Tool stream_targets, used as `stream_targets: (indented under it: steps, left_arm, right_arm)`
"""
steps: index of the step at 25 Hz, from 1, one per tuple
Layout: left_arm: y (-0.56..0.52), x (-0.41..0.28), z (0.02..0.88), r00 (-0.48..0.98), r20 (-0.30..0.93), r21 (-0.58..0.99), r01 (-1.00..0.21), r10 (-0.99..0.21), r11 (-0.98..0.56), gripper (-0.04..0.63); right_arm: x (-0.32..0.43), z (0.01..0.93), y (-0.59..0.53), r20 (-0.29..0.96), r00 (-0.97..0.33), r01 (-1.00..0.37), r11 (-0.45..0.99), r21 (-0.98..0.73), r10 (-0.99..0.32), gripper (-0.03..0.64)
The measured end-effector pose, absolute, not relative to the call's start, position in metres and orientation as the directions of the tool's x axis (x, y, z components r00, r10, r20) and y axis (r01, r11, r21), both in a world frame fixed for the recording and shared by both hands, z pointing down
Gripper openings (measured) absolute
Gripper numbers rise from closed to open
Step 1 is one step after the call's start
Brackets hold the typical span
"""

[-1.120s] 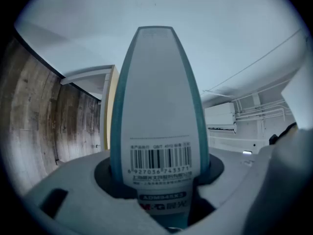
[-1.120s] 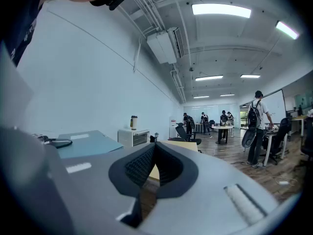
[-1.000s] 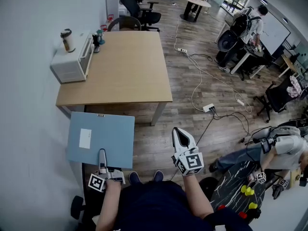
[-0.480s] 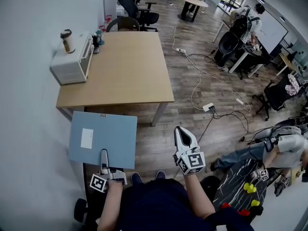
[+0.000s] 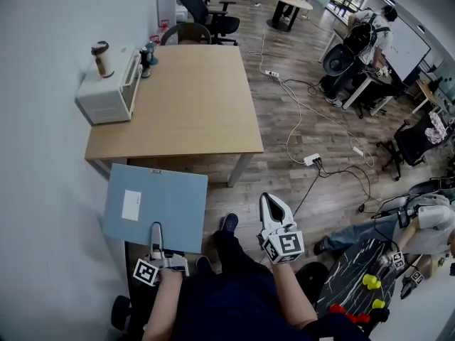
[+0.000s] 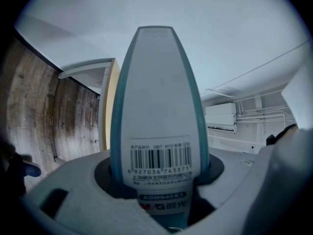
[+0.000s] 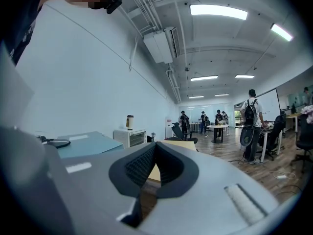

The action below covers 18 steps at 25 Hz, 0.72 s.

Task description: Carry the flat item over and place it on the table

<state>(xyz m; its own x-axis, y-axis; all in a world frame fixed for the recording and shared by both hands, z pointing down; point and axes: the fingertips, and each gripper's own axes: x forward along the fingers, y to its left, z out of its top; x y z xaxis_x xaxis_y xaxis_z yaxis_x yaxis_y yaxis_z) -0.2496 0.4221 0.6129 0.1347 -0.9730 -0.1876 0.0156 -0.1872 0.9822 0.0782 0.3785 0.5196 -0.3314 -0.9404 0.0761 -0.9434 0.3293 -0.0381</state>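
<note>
The flat item is a light-blue folder [image 5: 156, 206] with a white label, held level and low at the left, just short of the wooden table [image 5: 192, 98]. My left gripper [image 5: 155, 229] is shut on its near edge. The left gripper view shows the folder [image 6: 156, 106] end-on between the jaws, barcode label facing the camera. My right gripper [image 5: 273, 203] hangs beside it over the floor, shut with nothing in it; its dark pads meet in the right gripper view [image 7: 154, 147], where the folder [image 7: 85, 143] lies to the left.
A white toaster oven [image 5: 106, 91] with a cup [image 5: 102, 58] on top stands on the table's left edge beside the wall. Cables and a power strip [image 5: 311, 160] run across the wood floor on the right. Office chairs [image 5: 210, 16] stand behind the table. A person sits on the floor [image 5: 426, 226] at the right.
The person has stepped forward: one shoe now shows ahead on the floor. The folder has come nearer the table's front edge. Both grippers keep their grip state.
</note>
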Motion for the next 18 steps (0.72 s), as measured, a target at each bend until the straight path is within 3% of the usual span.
stream_targets:
  steps: [18]
  left_arm:
    - [0.234,-0.213,0.613,0.124,-0.209,0.978,-0.002,-0.97,-0.211,0.268]
  right_arm:
    - [0.119,0.528,0.18,0.029,-0.342,-0.939,0.34,-0.06,-0.939,0.003]
